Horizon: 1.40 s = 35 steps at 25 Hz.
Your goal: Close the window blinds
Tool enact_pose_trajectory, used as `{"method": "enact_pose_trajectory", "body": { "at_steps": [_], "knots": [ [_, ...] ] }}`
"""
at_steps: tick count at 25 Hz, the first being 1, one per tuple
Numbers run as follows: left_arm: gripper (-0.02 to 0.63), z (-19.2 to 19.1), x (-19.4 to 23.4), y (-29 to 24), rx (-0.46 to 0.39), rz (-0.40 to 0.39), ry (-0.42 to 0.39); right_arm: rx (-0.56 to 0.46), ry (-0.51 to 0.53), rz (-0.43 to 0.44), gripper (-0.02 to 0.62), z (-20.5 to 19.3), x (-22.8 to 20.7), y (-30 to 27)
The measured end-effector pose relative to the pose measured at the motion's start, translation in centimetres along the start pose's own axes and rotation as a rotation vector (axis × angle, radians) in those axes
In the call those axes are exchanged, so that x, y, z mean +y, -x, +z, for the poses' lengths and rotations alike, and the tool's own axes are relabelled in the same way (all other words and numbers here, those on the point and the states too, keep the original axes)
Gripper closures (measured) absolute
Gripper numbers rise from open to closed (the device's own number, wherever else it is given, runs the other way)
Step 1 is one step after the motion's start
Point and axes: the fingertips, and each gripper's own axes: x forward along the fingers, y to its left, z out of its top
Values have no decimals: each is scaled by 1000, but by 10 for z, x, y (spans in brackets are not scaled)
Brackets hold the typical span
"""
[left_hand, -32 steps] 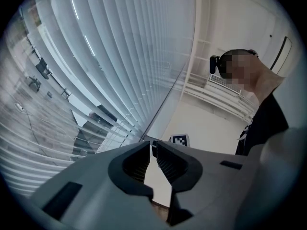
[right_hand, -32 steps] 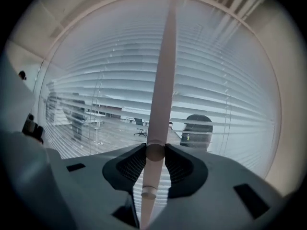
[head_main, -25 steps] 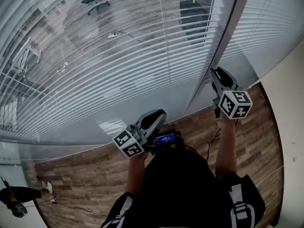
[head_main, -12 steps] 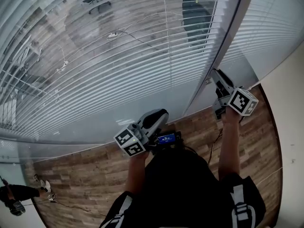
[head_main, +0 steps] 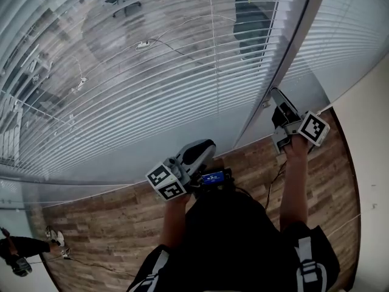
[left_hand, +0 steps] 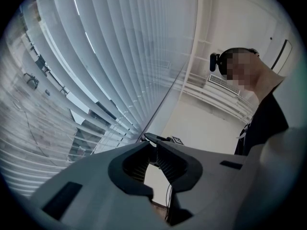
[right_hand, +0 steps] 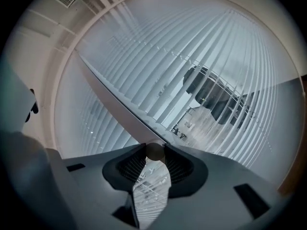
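White slatted blinds [head_main: 152, 84] hang behind the glass, part-tilted, so the room beyond shows between the slats. A pale mullion [head_main: 292, 47] divides the panes. My right gripper [head_main: 275, 96] reaches up to that mullion. In the right gripper view its jaws [right_hand: 154, 153] are shut on a small round brownish knob [right_hand: 154, 150], with the mullion [right_hand: 115, 104] running away up-left and the blinds [right_hand: 225, 71] behind. My left gripper [head_main: 203, 148] hangs lower, off the glass. In the left gripper view its jaws [left_hand: 152, 146] are shut with nothing between them.
Wood-plank floor [head_main: 109, 224] runs along the foot of the window. A white wall [head_main: 371, 139] closes in at the right. A small device with a lit blue screen [head_main: 213, 177] sits at the person's waist. Another person's legs [head_main: 18, 254] show at bottom left.
My right gripper has rolled about its own axis at the mullion; its marker cube has swung round to the right. The left gripper has stayed where it was.
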Motion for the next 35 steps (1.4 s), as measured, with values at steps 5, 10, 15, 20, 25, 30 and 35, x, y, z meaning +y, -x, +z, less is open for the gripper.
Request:
{"method": "enact_pose_trajectory", "body": {
  "at_steps": [5, 10, 15, 20, 25, 30, 35],
  "knots": [
    [569, -1, 1, 1, 3, 2, 1, -17, -115, 13, 465, -1, -7, 3],
    [569, -1, 1, 2, 3, 5, 1, -28, -125, 29, 464, -1, -5, 2],
    [568, -1, 2, 2, 5, 11, 1, -10, 41, 24, 463, -4, 7, -1],
    [568, -2, 3, 4, 2, 16, 3, 66, 354, -150, 459, -18, -6, 2],
    [568, -2, 5, 7, 3, 20, 6, 86, 615, -269, 459, -16, -4, 2],
    [569, -2, 7, 8, 1, 23, 7, 107, 903, -390, 459, -11, 1, 0],
    [568, -1, 8, 9, -3, 27, 6, 139, 1109, -490, 459, -11, 4, -1]
  ]
}}
